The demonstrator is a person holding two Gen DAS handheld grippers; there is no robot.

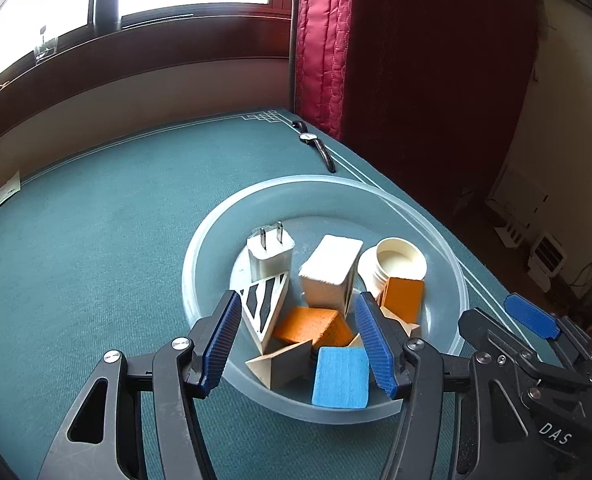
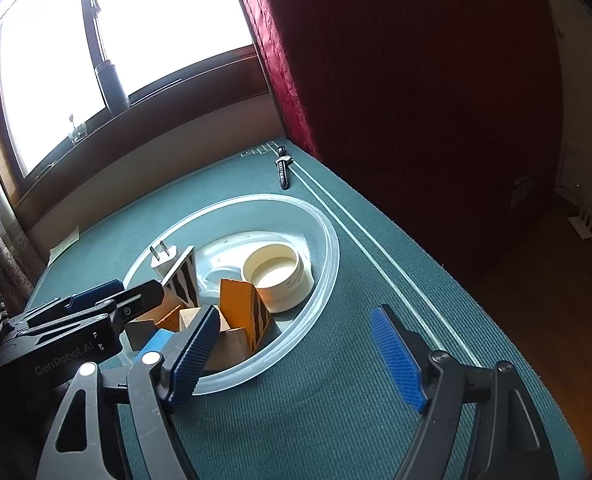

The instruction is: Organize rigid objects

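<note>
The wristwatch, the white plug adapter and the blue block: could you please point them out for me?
wristwatch point(image 1: 307, 136), left wrist view, on its dial.
white plug adapter point(image 1: 269, 261), left wrist view, on its front face.
blue block point(image 1: 340, 377), left wrist view, on its top face.

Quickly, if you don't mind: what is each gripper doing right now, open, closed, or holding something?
Left gripper: open, holding nothing, over the blocks in the bowl.
Right gripper: open, empty, beside the bowl's rim.

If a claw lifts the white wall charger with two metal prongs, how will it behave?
The white wall charger with two metal prongs is probably rigid and light. Its smooth plastic sides may slip. Standing upright among blocks in the translucent plastic bowl, it could tip when nudged.
</note>
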